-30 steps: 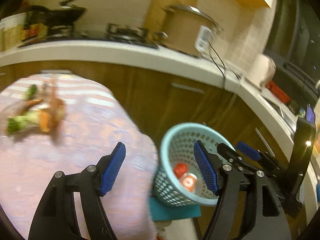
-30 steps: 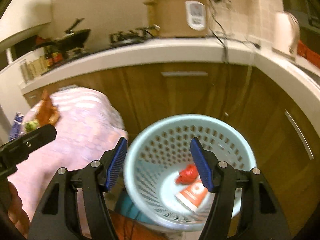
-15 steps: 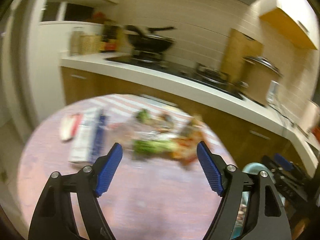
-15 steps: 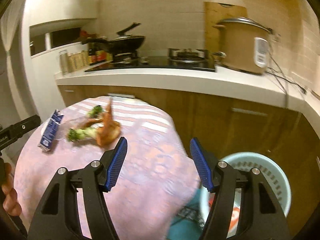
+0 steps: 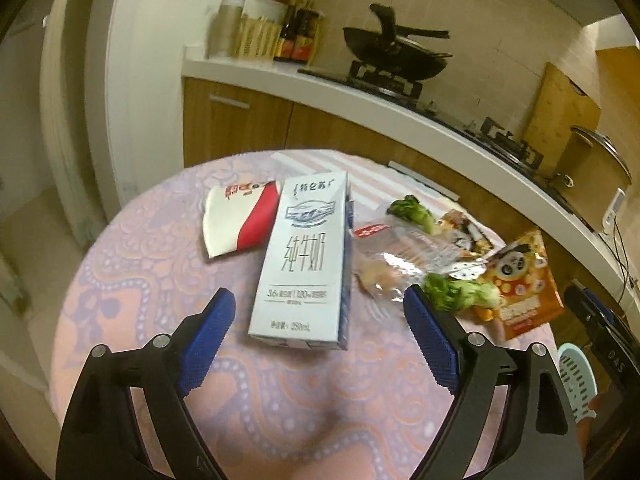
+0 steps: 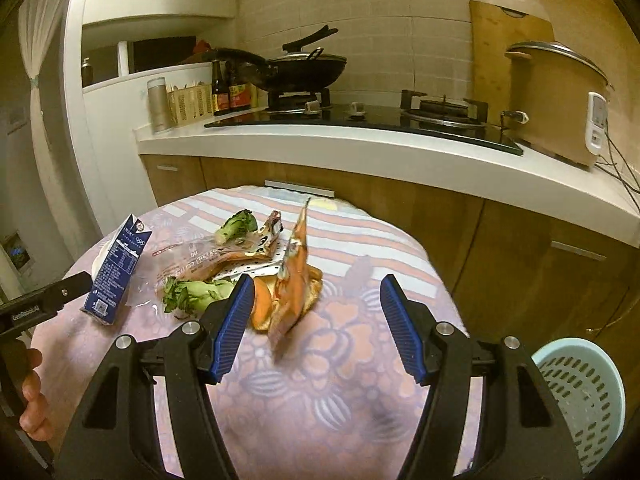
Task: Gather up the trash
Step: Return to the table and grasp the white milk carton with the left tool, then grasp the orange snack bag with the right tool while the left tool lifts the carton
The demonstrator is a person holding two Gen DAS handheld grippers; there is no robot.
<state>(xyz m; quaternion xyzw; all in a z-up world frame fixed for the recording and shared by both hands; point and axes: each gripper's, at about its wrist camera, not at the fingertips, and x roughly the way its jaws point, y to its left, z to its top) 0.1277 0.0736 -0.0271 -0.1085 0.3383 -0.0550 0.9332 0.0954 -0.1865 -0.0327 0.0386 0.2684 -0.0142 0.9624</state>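
left gripper (image 5: 316, 332) released, jaws just widening, empty; white-blue rectangular milk carton (image 5: 306, 260) dead ahead, long axis along approach, nearer than right gripper (image 6: 316, 324).

Black gripper (image 5: 316, 316), ribbed blue pads (image 5: 208, 334)

A home kitchen. A white countertop (image 6: 360, 148) over wooden cabinets (image 6: 500, 240) runs across the middle of the right wrist frame, carrying a gas hob (image 6: 400, 120) with a black wok (image 6: 304, 70) at upper centre, sauce bottles (image 6: 230, 90) to its left and a rice cooker (image 6: 556, 100) at upper right. A round table with a patterned pink cloth (image 6: 340, 380) fills the lower half.
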